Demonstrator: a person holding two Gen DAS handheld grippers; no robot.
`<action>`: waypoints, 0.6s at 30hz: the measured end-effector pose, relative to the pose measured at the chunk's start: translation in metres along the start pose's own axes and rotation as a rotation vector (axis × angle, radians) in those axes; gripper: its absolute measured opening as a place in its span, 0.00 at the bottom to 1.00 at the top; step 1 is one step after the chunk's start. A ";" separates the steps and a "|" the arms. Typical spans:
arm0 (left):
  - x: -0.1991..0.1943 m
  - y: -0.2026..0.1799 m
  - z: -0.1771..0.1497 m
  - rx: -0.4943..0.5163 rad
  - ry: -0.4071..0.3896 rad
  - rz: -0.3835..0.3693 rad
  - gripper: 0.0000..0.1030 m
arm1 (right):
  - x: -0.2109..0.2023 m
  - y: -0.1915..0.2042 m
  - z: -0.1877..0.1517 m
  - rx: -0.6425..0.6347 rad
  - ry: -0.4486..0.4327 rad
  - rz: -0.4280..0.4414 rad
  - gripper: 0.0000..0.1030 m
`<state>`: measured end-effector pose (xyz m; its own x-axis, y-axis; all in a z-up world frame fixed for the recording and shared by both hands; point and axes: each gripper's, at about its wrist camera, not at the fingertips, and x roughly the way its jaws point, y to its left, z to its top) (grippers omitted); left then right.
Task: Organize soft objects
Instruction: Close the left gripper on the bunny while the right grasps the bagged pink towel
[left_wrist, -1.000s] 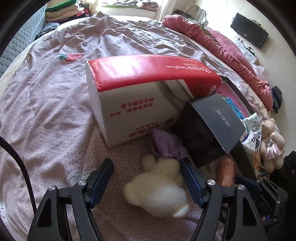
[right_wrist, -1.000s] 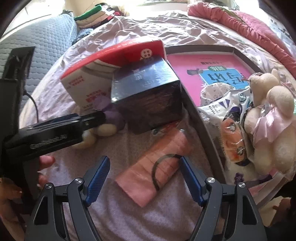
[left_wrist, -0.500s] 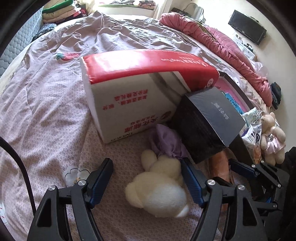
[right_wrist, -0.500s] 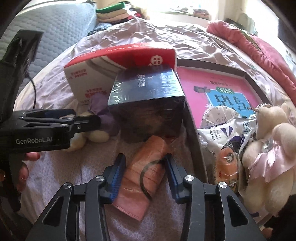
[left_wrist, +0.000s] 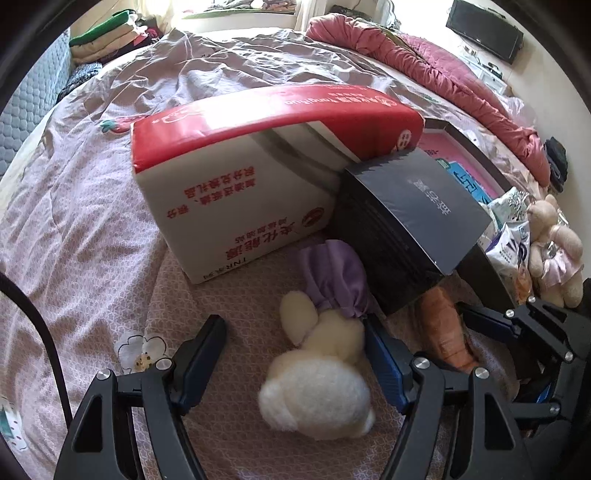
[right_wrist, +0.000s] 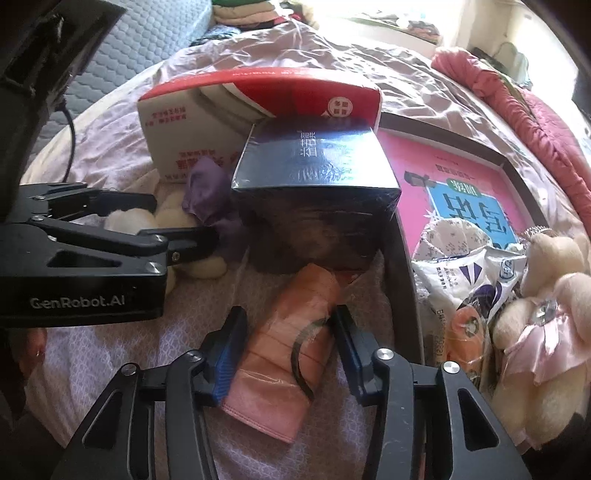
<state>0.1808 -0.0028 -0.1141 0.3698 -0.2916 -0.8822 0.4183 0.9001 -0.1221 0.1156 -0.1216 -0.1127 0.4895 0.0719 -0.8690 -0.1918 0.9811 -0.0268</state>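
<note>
A wide bed covered by a crumpled mauve patterned quilt (left_wrist: 110, 206) carries everything; a rolled pink duvet (left_wrist: 436, 70) lies along its far right edge, folded clothes (left_wrist: 107, 40) are stacked at the far left corner, and a dark flat screen (left_wrist: 484, 24) stands by the wall beyond.

Mid-bed, a red-and-white printed soft pack (left_wrist: 251, 162) lies on its side, with a glossy black box (right_wrist: 317, 192) leaning against its right end. A shallow dark-rimmed tray (right_wrist: 402, 280) with a pink printed floor sits towards the right edge, holding crinkly snack bags (right_wrist: 469, 266) and a cream teddy in a pink dress (right_wrist: 546, 317).

The black box crowds the far end of the folded salmon-pink cloth bundle (right_wrist: 288, 350), and the tray rim runs just beside it.

The left gripper (left_wrist: 295, 354) stands spread, as before, over the white plush rabbit with a purple cloth piece (left_wrist: 325, 362), its right finger touching the toy, the left one apart.

The right gripper (right_wrist: 288, 354) has just been closing, and its blue pads now pinch the pink bundle, which lies on the quilt near the bed's near edge; a second ago they stood wide around it.
</note>
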 end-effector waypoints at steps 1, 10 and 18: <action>0.000 -0.002 0.000 0.006 0.001 0.006 0.73 | -0.001 0.000 -0.001 -0.011 -0.007 -0.001 0.41; 0.000 -0.008 0.000 0.015 0.004 0.014 0.65 | -0.013 -0.018 -0.004 0.060 -0.057 0.122 0.35; -0.003 -0.013 -0.002 -0.018 -0.006 -0.020 0.37 | -0.026 -0.018 -0.008 0.054 -0.083 0.171 0.34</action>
<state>0.1726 -0.0128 -0.1103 0.3665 -0.3113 -0.8768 0.4104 0.8998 -0.1479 0.0997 -0.1429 -0.0939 0.5226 0.2510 -0.8148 -0.2335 0.9613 0.1463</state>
